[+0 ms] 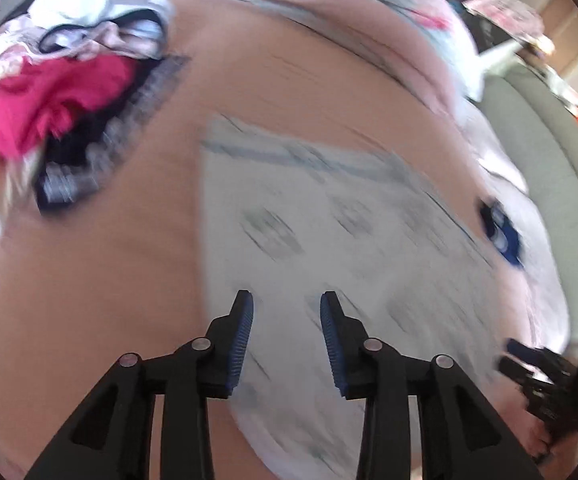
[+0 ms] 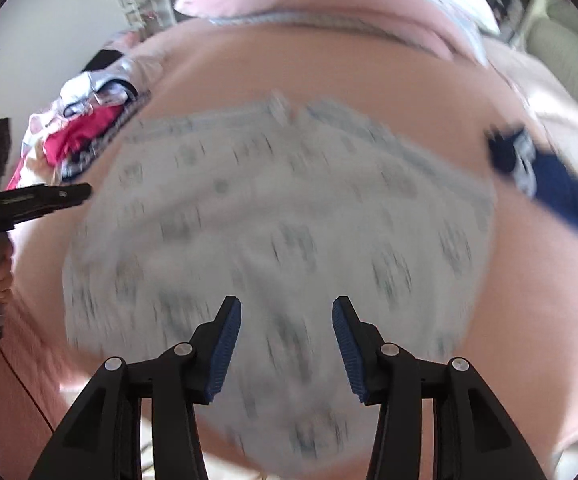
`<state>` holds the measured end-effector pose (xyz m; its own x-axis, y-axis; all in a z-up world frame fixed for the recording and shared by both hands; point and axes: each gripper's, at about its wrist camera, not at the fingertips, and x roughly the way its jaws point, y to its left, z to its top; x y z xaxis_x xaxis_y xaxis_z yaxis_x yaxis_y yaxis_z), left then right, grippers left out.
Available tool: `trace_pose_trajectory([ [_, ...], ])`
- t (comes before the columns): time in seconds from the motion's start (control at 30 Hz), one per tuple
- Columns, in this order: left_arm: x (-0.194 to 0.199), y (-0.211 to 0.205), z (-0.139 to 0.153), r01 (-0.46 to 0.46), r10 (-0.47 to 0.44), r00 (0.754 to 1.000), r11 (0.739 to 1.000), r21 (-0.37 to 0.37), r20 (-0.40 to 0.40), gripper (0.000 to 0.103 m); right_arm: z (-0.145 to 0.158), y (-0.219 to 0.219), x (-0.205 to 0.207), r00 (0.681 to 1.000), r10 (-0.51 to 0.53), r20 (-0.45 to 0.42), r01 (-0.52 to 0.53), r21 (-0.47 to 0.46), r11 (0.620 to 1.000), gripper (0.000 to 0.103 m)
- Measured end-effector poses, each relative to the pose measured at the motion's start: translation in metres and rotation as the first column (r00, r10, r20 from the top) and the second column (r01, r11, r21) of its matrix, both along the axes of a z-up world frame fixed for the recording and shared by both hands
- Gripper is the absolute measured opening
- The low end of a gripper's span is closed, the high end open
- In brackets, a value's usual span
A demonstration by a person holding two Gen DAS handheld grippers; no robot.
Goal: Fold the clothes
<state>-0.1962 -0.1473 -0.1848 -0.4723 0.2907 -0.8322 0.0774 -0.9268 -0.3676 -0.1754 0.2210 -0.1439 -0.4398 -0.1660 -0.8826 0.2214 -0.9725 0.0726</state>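
Garment [image 2: 281, 208] beneath parted fingers [image 2: 231, 344]

A bed covered by a smooth pink sheet [image 2: 529, 280] carries a flat white garment with grey printed marks [image 2: 273, 216] at centre, a small dark blue folded cloth [image 2: 545, 184] beside it, and a heap of mixed clothes topped by crimson fabric [image 1: 57, 92] at the far edge.

No legible text or labels anywhere.

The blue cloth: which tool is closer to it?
Right. The blue cloth lies off to the right of the right tool; the left tool is farther away, across the white garment.
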Motion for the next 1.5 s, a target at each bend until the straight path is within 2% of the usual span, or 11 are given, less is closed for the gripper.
trace_pose_trajectory([
  [0.2,-0.059,-0.04,-0.025,-0.064,0.064,0.998,0.997,0.035,0.004,0.032,-0.016,-0.021,-0.095,1.0,0.007,0.001,-0.007,-0.038,0.999,0.047],
  [0.6,-0.103,-0.029,-0.038,0.042,-0.041,0.998,0.999,0.032,-0.043,0.028,-0.071,-0.034,-0.234,0.997,0.005,0.078,-0.002,-0.038,0.999,0.048],
  [0.67,-0.106,-0.025,-0.036,0.057,-0.057,0.998,0.998,0.013,-0.033,0.006,-0.075,-0.044,-0.238,0.997,0.058,0.056,-0.055,-0.053,0.997,0.035],
  [0.7,-0.107,-0.026,-0.033,0.064,-0.062,0.997,0.997,0.031,-0.039,0.005,-0.076,-0.051,-0.24,0.993,0.103,0.059,-0.098,-0.084,0.992,0.013],
  [0.8,-0.104,-0.024,-0.011,0.073,-0.077,0.99,0.997,-0.034,-0.12,0.005,-0.068,-0.062,-0.239,0.989,0.148,0.004,-0.147,-0.088,0.985,0.006],
  [1.0,-0.113,-0.037,-0.036,0.068,-0.075,0.995,0.991,-0.116,-0.059,0.009,-0.08,-0.052,-0.253,0.996,0.09,0.007,-0.089,-0.102,0.991,0.006],
  [1.1,-0.109,-0.044,-0.03,0.02,-0.025,0.999,0.993,-0.114,-0.043,0.011,-0.076,-0.052,-0.256,0.997,0.077,0.029,-0.073,-0.117,0.99,0.021],
  [1.2,-0.089,-0.039,0.001,-0.04,0.007,0.992,0.966,-0.255,-0.129,0.023,-0.051,-0.043,-0.243,0.999,0.028,-0.044,-0.033,-0.121,0.992,0.033],
  [1.3,-0.068,-0.02,0.011,0.121,-0.143,0.983,0.975,-0.184,-0.115,0.023,-0.028,-0.041,-0.21,0.995,0.022,-0.098,-0.036,-0.148,0.988,0.037],
  [1.37,-0.052,0.007,0.01,0.265,-0.281,0.957,0.947,-0.181,-0.068,0.023,-0.022,-0.049,-0.179,0.995,0.066,-0.079,-0.079,-0.171,0.982,0.037],
  [1.5,-0.024,0.053,-0.003,0.353,-0.352,0.936,0.931,-0.09,0.026,0.023,-0.034,-0.072,-0.112,0.985,0.17,-0.007,-0.169,-0.171,0.971,0.036],
])
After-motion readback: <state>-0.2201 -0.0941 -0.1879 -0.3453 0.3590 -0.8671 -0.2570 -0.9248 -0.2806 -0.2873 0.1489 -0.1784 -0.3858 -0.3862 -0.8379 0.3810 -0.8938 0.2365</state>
